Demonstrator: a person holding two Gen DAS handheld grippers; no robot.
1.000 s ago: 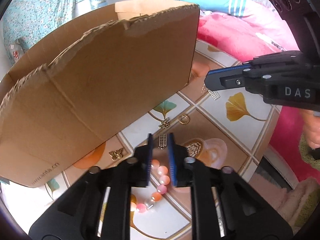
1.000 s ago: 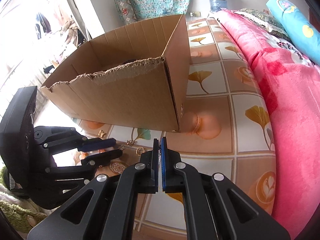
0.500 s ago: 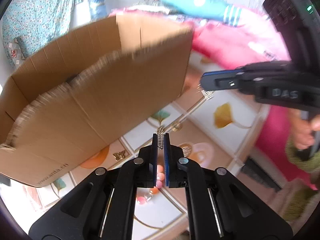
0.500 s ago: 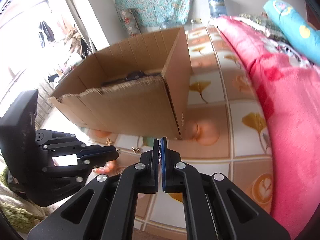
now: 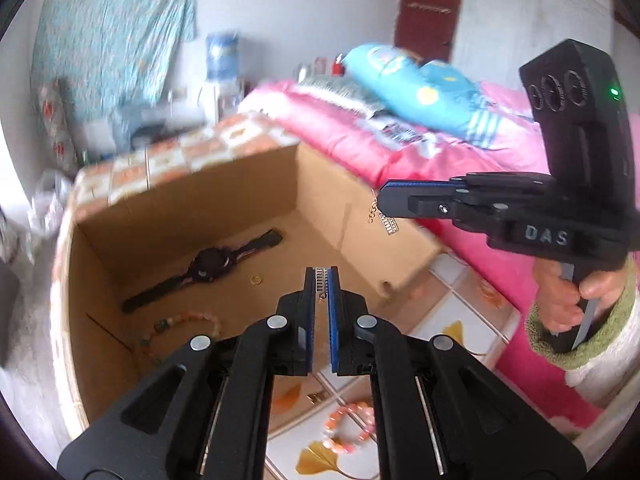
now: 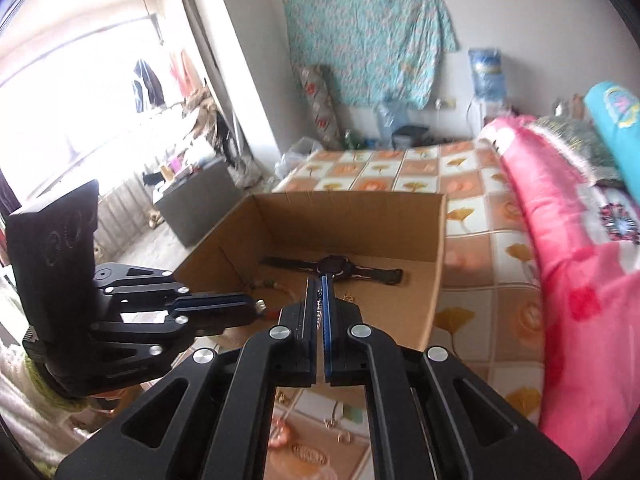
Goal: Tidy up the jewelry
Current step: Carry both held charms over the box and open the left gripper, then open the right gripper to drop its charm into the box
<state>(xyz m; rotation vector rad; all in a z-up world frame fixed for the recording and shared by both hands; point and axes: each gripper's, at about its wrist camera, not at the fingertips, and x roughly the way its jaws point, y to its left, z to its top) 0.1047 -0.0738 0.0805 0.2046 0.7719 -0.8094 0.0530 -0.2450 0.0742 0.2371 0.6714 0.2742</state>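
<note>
An open cardboard box point(image 5: 328, 196) point(image 6: 438, 240) stands on the tiled mat. Inside lie a black watch point(image 5: 208, 268) point(image 6: 336, 266), a bead bracelet point(image 5: 180, 324) and a small gold ring point(image 5: 255, 279). My left gripper point(image 5: 321, 276) is shut on a small silver ladder-shaped charm point(image 5: 321, 279) and holds it above the box's near rim; it also shows in the right wrist view point(image 6: 256, 306). My right gripper point(image 6: 319, 284) point(image 5: 380, 200) is shut on a matching charm on a gold chain point(image 5: 386, 222), held over the box's right wall.
A pink bead bracelet point(image 5: 348, 428) and a small gold piece point(image 5: 318, 397) lie on the mat below my left gripper. More small gold pieces point(image 6: 340, 426) lie under my right gripper. A pink quilt point(image 6: 580, 280) borders the mat on the right.
My left gripper closed on the silver charm on the mat and lifted it up over the box. My right gripper rose with its charm to above the box rim.
</note>
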